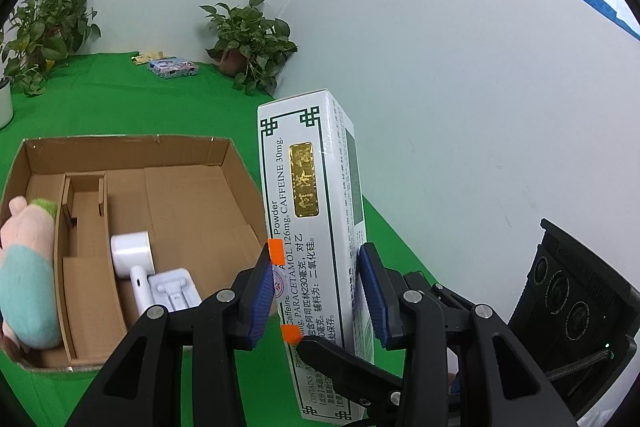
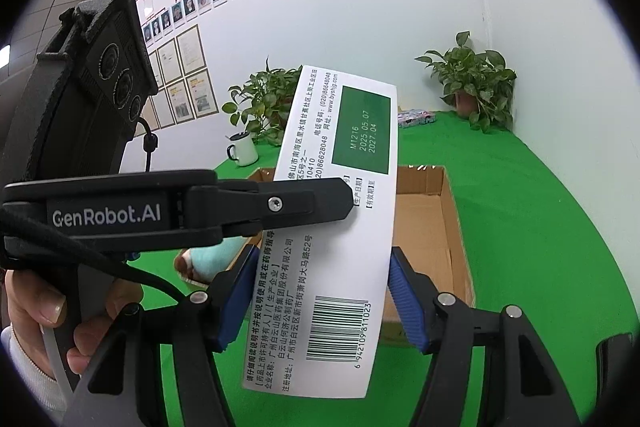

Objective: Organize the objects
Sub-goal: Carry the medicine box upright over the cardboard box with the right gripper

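A white medicine box (image 1: 312, 227) with green trim stands upright between the pads of my left gripper (image 1: 316, 295), which is shut on it, held above the green table. The same medicine box (image 2: 332, 227) sits between the blue pads of my right gripper (image 2: 320, 299), which is also closed against its sides. The left gripper's finger (image 2: 280, 205) crosses the box in the right wrist view. An open cardboard box (image 1: 132, 227) lies to the left, holding a plush toy (image 1: 24, 267) and white plastic items (image 1: 148, 267).
Potted plants (image 1: 248, 43) stand at the table's back corner and left (image 1: 44, 31). A small patterned packet (image 1: 172, 67) lies near the back wall. A white mug (image 2: 242, 149) stands by a plant. The wall is close on the right.
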A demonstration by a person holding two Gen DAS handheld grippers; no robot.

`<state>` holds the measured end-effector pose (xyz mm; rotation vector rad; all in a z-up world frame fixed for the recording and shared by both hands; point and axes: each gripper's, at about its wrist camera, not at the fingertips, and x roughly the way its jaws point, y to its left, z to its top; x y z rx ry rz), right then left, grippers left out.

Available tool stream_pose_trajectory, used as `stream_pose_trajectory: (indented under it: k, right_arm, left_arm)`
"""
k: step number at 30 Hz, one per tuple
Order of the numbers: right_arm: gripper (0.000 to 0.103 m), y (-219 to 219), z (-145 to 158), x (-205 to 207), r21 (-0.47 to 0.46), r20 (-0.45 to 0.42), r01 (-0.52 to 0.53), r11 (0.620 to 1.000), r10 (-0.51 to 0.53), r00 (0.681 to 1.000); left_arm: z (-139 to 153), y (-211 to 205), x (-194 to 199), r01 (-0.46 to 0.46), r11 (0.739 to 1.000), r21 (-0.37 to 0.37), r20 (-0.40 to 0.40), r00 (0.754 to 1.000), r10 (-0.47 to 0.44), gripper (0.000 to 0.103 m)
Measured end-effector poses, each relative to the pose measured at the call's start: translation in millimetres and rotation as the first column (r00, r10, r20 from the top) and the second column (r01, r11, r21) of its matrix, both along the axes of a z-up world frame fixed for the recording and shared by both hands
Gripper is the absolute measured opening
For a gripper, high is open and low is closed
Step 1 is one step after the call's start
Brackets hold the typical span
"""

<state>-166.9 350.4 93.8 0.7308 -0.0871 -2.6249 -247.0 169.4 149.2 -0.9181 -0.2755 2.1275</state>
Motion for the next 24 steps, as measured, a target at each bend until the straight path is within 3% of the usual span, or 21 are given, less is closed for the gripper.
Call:
stream_pose_trajectory:
  k: [7, 13, 18, 24]
  right_arm:
    - [0.063, -6.8, 10.7, -34.5, -0.007, 0.007, -0.007, 1.0, 0.007, 1.0]
    - [0.063, -13.3, 6.2, -69.7, -0.006, 0.049, -0.017, 1.0, 0.017, 0.999]
    - [0.063, -10.0, -15.9, -96.5, -0.011, 0.125, -0.026, 1.0, 0.028, 0.992]
    - [0.063, -5.1, -59.5, -126.9, -0.017, 0.257, -0.042, 0.999, 0.045, 0.965]
  left_arm:
    - [18.0, -0.3, -41.7, -0.023, 1.0, 0.008, 0.012, 1.0, 0.023, 0.038]
    - [7.9, 6.3, -81.1, -0.018, 1.0, -0.019, 0.054, 0.998, 0.019, 0.038]
    - [-32.0, 15.1, -117.0, -0.018, 0.999, -0.042, 0.131, 0.991, 0.024, 0.038]
    - [-99.5, 22.8, -153.4, -0.023, 0.998, -0.066, 0.259, 0.965, 0.039, 0.038]
